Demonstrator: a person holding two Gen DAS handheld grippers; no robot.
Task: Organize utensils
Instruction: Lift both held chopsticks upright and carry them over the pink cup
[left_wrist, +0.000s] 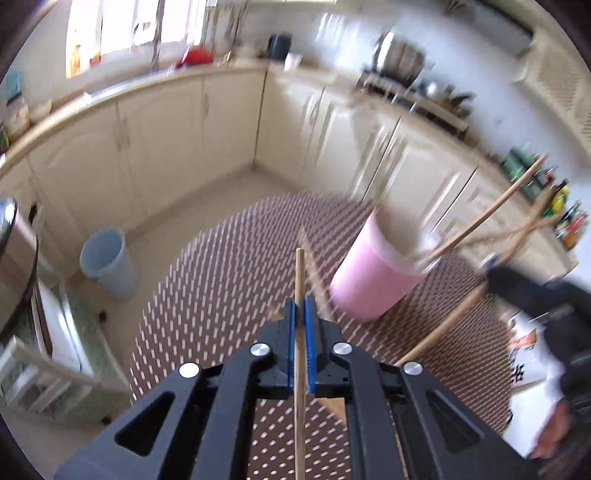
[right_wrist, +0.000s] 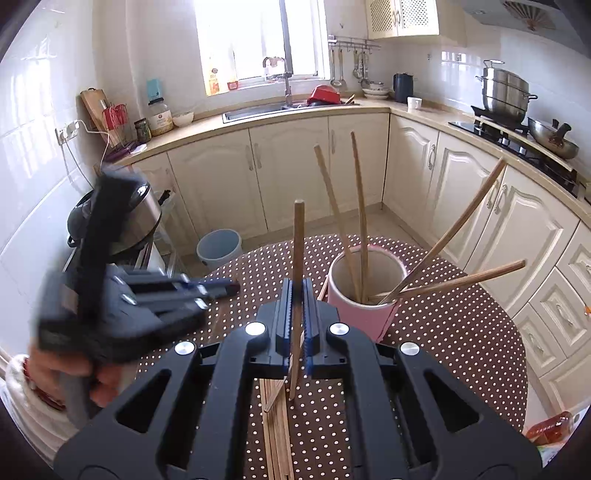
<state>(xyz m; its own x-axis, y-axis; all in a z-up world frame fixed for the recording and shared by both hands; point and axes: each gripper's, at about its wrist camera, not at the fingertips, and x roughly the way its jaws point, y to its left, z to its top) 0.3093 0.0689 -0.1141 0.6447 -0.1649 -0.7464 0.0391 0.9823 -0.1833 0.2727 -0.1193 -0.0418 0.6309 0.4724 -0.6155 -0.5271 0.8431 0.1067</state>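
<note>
A pink utensil holder (right_wrist: 354, 317) with a white inside stands on the dotted table (right_wrist: 461, 332), and several wooden chopsticks (right_wrist: 360, 206) lean out of it. My right gripper (right_wrist: 297, 286) is shut on one upright chopstick (right_wrist: 298, 240) just left of the holder. More loose chopsticks (right_wrist: 277, 424) lie on the table under it. My left gripper (left_wrist: 302, 302) is shut on another chopstick (left_wrist: 300, 269), left of the blurred holder (left_wrist: 369, 288). In the right wrist view the left gripper (right_wrist: 225, 287) shows blurred at the left, held by a hand (right_wrist: 55, 369).
A grey-blue bin (right_wrist: 218, 247) stands on the floor beyond the table's far edge. A steel cooker (right_wrist: 140, 218) sits on a stand at the left. Cream cabinets (right_wrist: 288, 173) ring the room. An orange package (right_wrist: 550, 428) lies at the table's right edge.
</note>
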